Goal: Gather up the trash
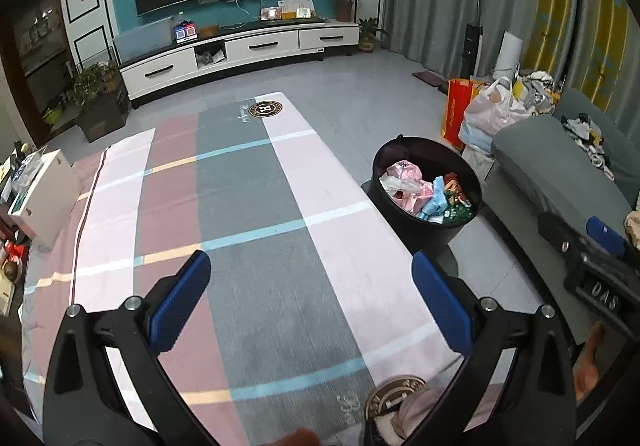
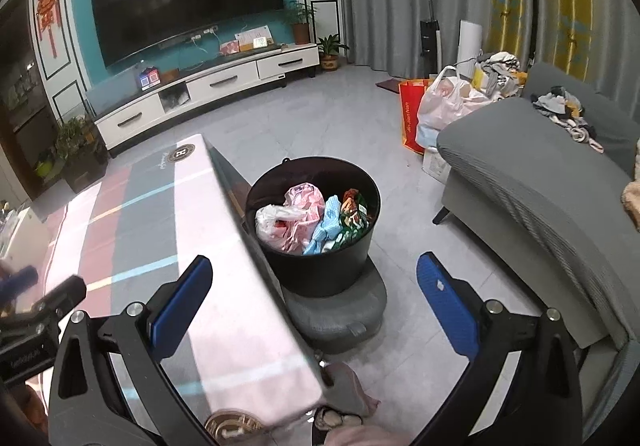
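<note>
Black and round, the plastic trash bucket [image 2: 316,230] stands on a grey padded base [image 2: 340,314] on the floor, just beside the long table's edge, holding crumpled pink, white, blue and green wrappers [image 2: 312,218]. The left gripper [image 1: 312,306] hovers over the striped pink-and-grey tablecloth [image 1: 248,206], its blue-padded jaws spread apart and holding nothing. The right gripper [image 2: 316,306] hangs above the table edge near the bucket, jaws likewise wide apart, nothing between them.
</note>
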